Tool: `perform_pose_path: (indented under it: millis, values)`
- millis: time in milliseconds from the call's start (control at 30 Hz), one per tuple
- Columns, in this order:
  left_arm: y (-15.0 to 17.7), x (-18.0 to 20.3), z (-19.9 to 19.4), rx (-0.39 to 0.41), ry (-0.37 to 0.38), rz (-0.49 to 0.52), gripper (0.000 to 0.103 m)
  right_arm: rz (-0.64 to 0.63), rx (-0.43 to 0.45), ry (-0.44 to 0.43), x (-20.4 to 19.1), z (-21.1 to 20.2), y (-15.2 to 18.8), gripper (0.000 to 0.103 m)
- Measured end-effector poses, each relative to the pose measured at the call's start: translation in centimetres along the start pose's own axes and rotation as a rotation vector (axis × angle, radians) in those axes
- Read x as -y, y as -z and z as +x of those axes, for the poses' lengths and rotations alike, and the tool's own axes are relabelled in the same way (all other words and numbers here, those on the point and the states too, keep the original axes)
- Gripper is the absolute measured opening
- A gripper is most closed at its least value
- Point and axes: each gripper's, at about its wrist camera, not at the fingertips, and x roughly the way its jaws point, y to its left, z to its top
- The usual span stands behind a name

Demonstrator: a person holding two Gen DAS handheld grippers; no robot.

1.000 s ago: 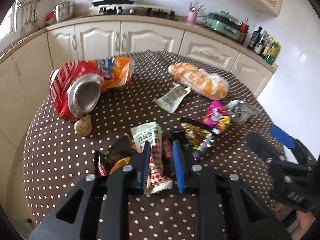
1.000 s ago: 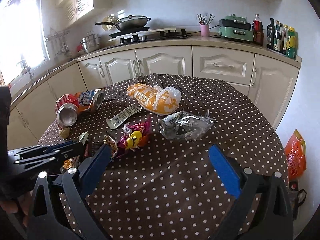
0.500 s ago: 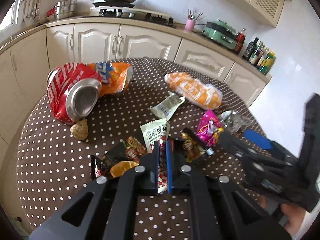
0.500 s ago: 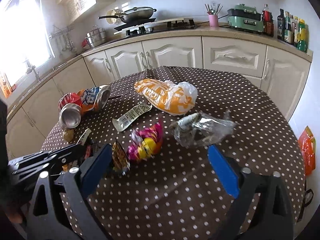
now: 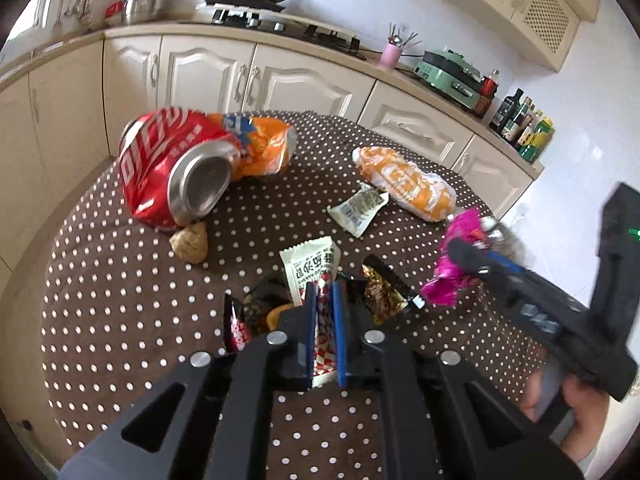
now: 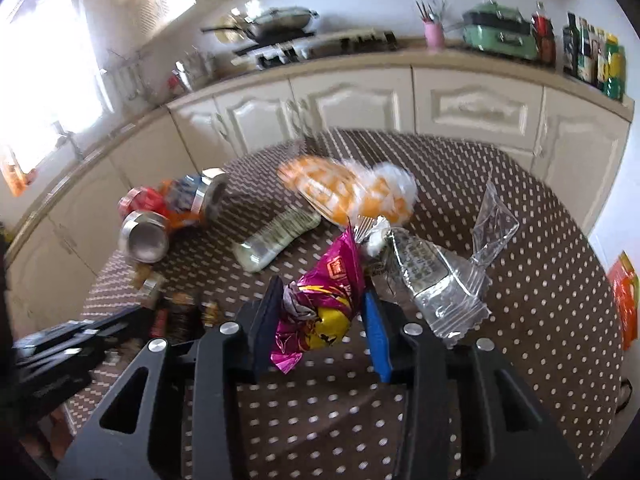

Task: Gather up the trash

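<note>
Both sets of jaws have come in over the past second: the left gripper (image 5: 325, 284), a little apart a moment ago, now pinches the red-and-white checked wrapper (image 5: 325, 334) flat between its pads, while the right gripper (image 6: 320, 300) has just been closing from wide open around the magenta snack bag (image 6: 324, 304) — its pads look to touch the crinkled foil on both sides, though how firmly I cannot tell. That puts two pieces of trash in hand at once, likely ready to lift off the polka-dot tablecloth (image 5: 120, 300). Taking the crushed red cola can (image 5: 172, 172) as landmark: the checked wrapper lies to its lower right, the magenta bag further right, the orange-and-white bag (image 5: 404, 184) beyond. Writing is sparse — white characters run down the can, black Chinese characters mark the white sachet (image 5: 310, 264) just past the left pads, neither readable for certain.
</note>
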Motion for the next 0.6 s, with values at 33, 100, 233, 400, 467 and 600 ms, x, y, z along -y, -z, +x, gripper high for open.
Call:
perform_pose_path:
  millis: [33, 100, 233, 400, 467, 600]
  values:
    - [0.1, -0.1, 0.1, -0.001, 0.001, -0.005, 0.009, -0.013, 0.004, -0.019, -0.5, -0.3, 0.0, 0.037]
    - [0.3, -0.3, 0.1, -0.004, 0.002, -0.011, 0.009, -0.048, 0.000, -0.064, -2.0, -0.7, 0.1, 0.037]
    - [0.6, -0.4, -0.1, -0.003, 0.007, -0.014, 0.012, -0.101, -0.032, -0.092, -4.1, 0.2, 0.4, 0.037]
    - [0.8, -1.0, -0.2, -0.006, 0.007, -0.023, 0.016, -0.158, -0.093, -0.034, -5.5, 2.7, 1.1, 0.037]
    - [0.9, -1.1, -0.2, -0.007, 0.002, -0.019, 0.016, -0.156, -0.100, -0.030, -5.4, 2.9, 1.3, 0.037]
    - [0.9, -1.2, 0.0, -0.009, 0.003, -0.022, 0.016, -0.161, -0.101, -0.023, -5.2, 3.2, 1.3, 0.037]
